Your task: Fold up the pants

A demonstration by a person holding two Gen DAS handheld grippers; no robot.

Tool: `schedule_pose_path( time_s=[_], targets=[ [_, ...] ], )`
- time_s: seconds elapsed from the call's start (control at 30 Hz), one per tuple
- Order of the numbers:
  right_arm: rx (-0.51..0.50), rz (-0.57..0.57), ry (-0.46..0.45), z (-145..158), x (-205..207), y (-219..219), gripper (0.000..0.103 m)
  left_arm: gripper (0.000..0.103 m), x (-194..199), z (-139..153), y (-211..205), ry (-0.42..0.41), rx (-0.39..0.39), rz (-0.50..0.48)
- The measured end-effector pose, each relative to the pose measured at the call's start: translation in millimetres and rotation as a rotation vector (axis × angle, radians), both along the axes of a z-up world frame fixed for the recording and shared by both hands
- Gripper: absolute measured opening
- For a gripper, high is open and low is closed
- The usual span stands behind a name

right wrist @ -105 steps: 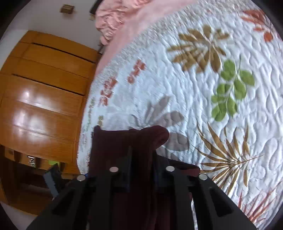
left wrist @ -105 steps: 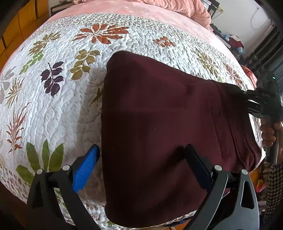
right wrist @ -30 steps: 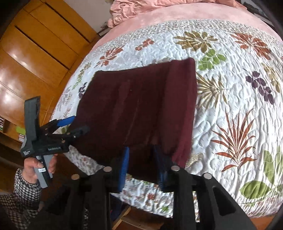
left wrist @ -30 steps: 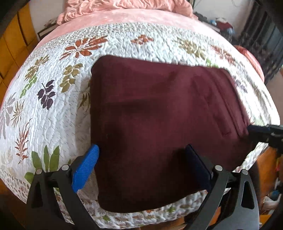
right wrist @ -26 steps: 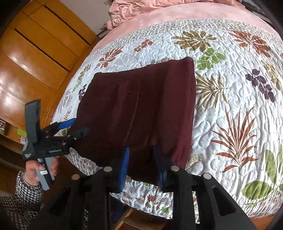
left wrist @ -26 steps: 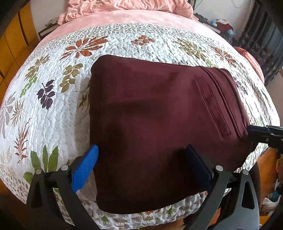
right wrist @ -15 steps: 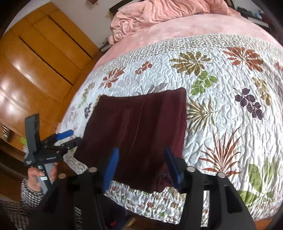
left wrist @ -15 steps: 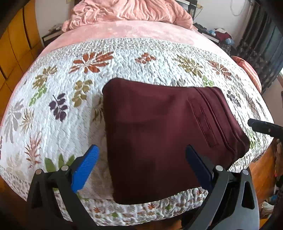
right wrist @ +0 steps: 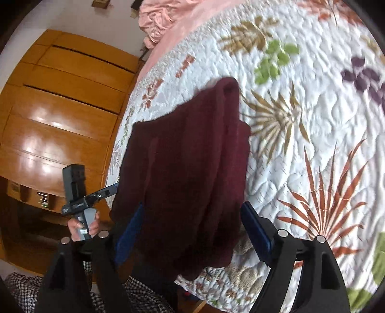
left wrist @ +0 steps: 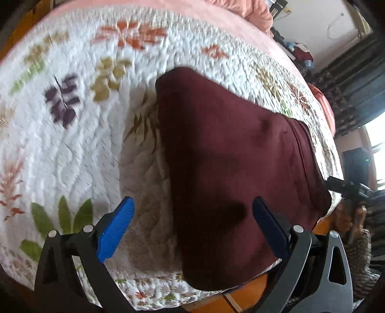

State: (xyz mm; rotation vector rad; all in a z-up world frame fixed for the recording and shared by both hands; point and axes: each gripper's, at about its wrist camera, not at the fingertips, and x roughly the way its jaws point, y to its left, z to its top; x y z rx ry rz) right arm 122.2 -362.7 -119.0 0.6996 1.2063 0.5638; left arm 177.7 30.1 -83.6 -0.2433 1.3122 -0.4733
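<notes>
Left wrist view: your pants (left wrist: 231,168) lie folded compactly on the bed (left wrist: 72,144); both hand-held grippers (left wrist: 192,224) (right wrist: 192,231) gape apart, holding nothing; little remains.

A white quilt (left wrist: 79,149) printed with coloured leaves covers the bed, a pink blanket (right wrist: 163,16) bunched at its far edge. Wooden cabinets (right wrist: 60,101) stand beside it.

Both the left gripper (left wrist: 192,224) and the right gripper (right wrist: 192,231) hover with jaws spread wide, gripping nothing.
</notes>
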Motion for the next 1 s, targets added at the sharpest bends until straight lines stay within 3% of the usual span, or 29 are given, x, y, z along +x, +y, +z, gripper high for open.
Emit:
schedule_pose_path(
  time_s=[0.33, 0.43, 0.6, 0.63, 0.67, 0.7, 0.77, 0.83, 1.0],
  targets=[
    [0.08, 0.047, 0.029, -29.0, 16.8, 13.5, 0.083, 0.098, 25.7, -41.8, -11.4, 0.161, -0.265, -0.056],
    [0.122, 0.045, 0.036, -33.9, 20.6, 13.8, 0.083, 0.098, 30.3, -50.7, -19.9, 0.221, -0.39, -0.071],
    [0.127, 0.071, 0.023, -32.1, 25.1, 18.9, 0.085, 0.097, 27.8, -54.2, -29.5, 0.241, -0.404, -0.061],
    [0.122, 0.074, 0.016, -31.8, 24.8, 19.9, 0.084, 0.093, 27.0, -54.9, -27.7, 0.241, -0.41, -0.043],
    [0.111, 0.073, 0.009, -30.9, 24.0, 20.9, 0.078, 0.075, 26.1, -56.4, -22.8, 0.247, -0.398, -0.016],
    [0.095, 0.07, 0.0, -31.3, 17.8, 20.0, 0.075, 0.066, 24.6, -59.2, -16.4, 0.259, -0.37, 0.013],
    [0.117, 0.05, -0.015, -28.7, 11.3, 17.1, 0.056, 0.05, 22.4, -61.9, -9.0, 0.262, -0.403, 0.035],
    [0.152, 0.03, -0.032, -21.8, 6.3, 10.7, 0.043, 0.041, 18.4, -61.1, -7.2, 0.252, -0.421, 0.054],
    [0.125, 0.006, -0.09, 5.5, 0.8, 20.4, 0.038, 0.035, 6.9, -43.2, -15.1, 0.175, -0.461, 0.075]
  ],
)
